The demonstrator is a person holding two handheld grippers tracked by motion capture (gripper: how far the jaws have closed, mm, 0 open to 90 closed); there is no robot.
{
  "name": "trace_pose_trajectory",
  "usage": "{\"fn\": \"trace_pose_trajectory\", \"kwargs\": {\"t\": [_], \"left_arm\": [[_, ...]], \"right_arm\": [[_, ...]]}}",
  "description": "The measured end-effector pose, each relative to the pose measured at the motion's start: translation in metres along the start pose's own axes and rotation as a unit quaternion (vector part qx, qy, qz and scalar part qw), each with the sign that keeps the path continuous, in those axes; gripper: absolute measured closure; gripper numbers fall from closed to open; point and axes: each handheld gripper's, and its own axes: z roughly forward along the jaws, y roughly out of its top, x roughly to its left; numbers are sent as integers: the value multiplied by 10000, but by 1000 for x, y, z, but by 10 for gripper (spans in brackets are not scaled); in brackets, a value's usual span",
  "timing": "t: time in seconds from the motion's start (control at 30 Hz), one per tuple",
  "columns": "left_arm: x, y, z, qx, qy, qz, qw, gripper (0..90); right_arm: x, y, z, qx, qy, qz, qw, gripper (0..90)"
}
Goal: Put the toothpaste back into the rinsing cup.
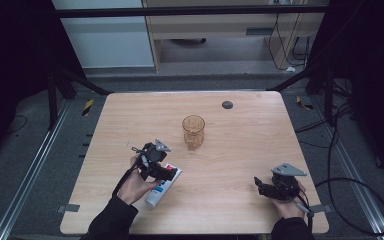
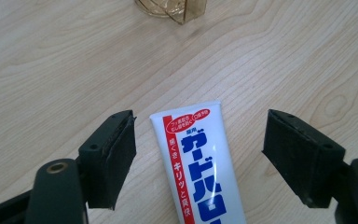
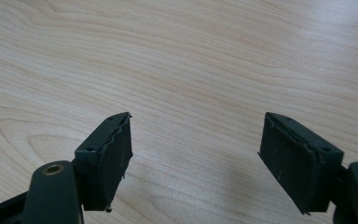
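Left gripper point(image 1: 167, 173): near left part of the bench, held in the person's left hand point(image 1: 135, 185), right over the toothpaste tube.
Left jaws: spread wide; in the left gripper view the tube's flat end lies between them, a gap of bare wood on each side, neither pad touching it.
Toothpaste tube point(image 2: 196, 161): white with a red stripe and blue lettering, lying flat on the bench at near left; its cap end points toward the near edge, its flat crimped end toward the glass.
Glass point(image 1: 193, 132): amber, see-through, upright near the middle of the bench, farther off than the tube and slightly to its right, apart from it.
Right gripper point(image 1: 261, 186): near right part of the bench, held in the right hand point(image 1: 287, 205), well apart from the tube and the glass.
Right jaws: spread wide, nothing between them; bare wood beneath in the right gripper view.
Bench point(image 1: 250, 145): light wood, with a small dark round disc point(image 1: 227, 104) close to the far edge.
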Motion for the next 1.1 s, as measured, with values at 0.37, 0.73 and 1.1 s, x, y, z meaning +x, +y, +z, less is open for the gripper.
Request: {"fn": "trace_pose_trajectory", "kwargs": {"t": [0.37,0.73,1.1], "left_arm": [[0,-8,17,324,-1,-20,9995,246],[1,-17,30,549,2,-121,9984,241],[0,-22,42,712,-8,-182,9973,244]], "right_arm": [[0,0,0,19,50,6,10000,261],[0,0,1,40,73,8,10000,268],[0,0,1,53,78,5,10000,269]]}}
